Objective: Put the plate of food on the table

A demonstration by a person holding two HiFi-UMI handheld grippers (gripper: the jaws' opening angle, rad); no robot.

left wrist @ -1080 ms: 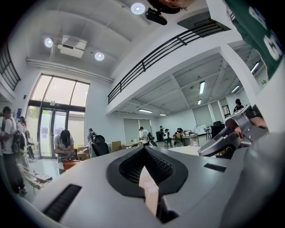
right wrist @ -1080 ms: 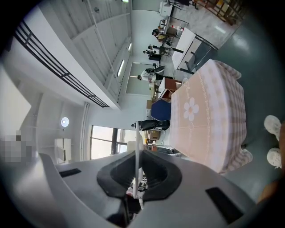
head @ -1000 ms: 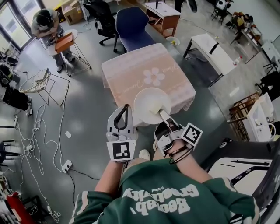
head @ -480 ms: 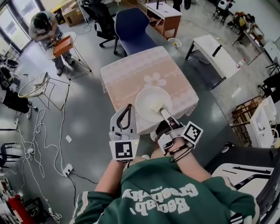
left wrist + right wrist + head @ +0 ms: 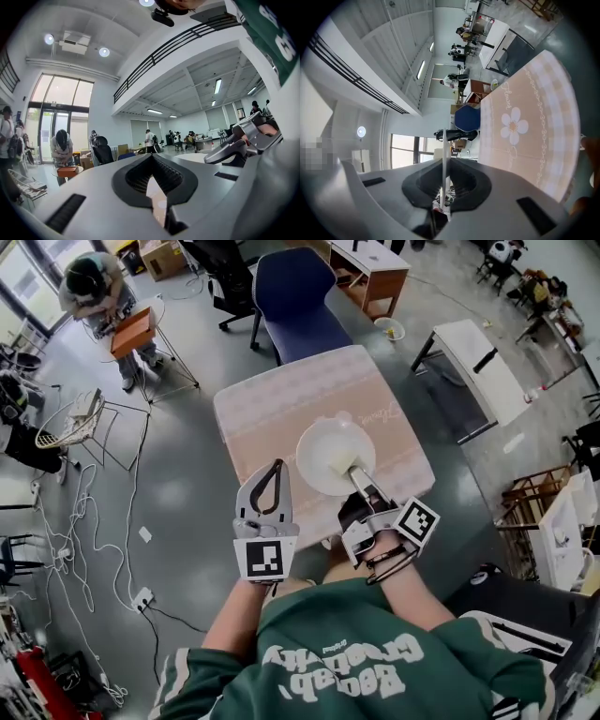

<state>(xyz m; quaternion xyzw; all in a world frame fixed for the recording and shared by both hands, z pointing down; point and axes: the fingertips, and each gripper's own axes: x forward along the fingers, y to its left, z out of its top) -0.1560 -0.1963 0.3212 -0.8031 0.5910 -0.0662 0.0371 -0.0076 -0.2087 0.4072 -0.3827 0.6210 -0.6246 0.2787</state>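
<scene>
Holding: the right gripper (image 5: 360, 486) has its jaws narrowed onto the near rim of the plate (image 5: 330, 452); in the right gripper view the rim shows as a thin white edge (image 5: 443, 154) pinched between the pads.
Free tool: the left gripper (image 5: 273, 468) has its jaws drawn together with nothing between them; its own view shows only the tablecloth past the tips (image 5: 152, 159).
Plate's place: over the near right part of the table (image 5: 267, 404), inside its edges. Whether it already rests on the cloth I cannot tell.
Key relation: the plate lies just beyond the right gripper, on its far side, with the table straight below it. I judge that the coming move is a short lowering rather than any further reach.
Axis: the plate is round, so no long axis matters. What counts is keeping it flat from the gripped rim outward.
Nearer hand: the right one, since it already grips the plate. The left gripper hangs just to the left, above the table's near edge, apart from the plate.
Plate's look: white, shallow and glossy, with a pale yellowish lump of food towards the gripped side. What the food is I cannot tell.
Table's look: square, under a pink cloth with a white flower (image 5: 513, 124) printed on it.
Risk: held by one rim only, the plate could tip away from the gripper.
</scene>
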